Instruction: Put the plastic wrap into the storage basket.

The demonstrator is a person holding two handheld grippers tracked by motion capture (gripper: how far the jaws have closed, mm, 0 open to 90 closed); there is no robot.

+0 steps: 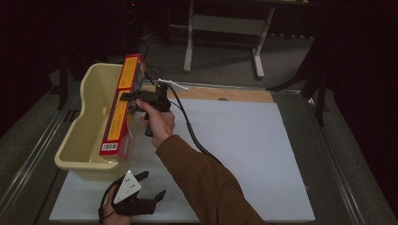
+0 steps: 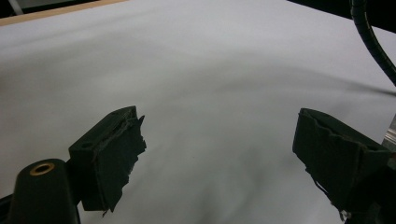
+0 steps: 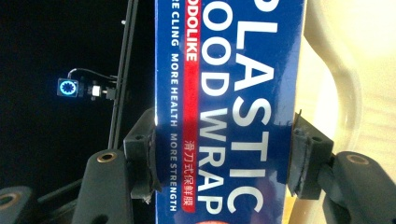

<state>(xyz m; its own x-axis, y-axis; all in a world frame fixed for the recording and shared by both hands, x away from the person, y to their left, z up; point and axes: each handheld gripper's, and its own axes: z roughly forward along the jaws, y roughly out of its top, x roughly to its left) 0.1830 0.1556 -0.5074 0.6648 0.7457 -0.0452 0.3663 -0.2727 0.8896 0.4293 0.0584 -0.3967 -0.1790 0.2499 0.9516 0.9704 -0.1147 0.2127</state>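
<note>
A long plastic wrap box (image 1: 121,110), red and yellow on its upper face and blue on the side that reads "PLASTIC FOOD WRAP" (image 3: 229,107), hangs lengthwise over the right rim of a cream plastic tub (image 1: 84,140). My right gripper (image 1: 127,96) is shut on the box near its middle, and both pads (image 3: 142,158) press its long edges. At the white mat's front left edge my left gripper (image 1: 154,185) rests open. Nothing lies between its jaws, and its fingertips (image 2: 119,158) point across bare white mat (image 2: 210,93).
A white mat (image 1: 244,150) covers most of the table, with a wooden strip (image 1: 225,93) along its far edge. A black cable (image 1: 190,126) trails from the right gripper across the mat. Metal table legs (image 1: 225,28) stand on the floor beyond.
</note>
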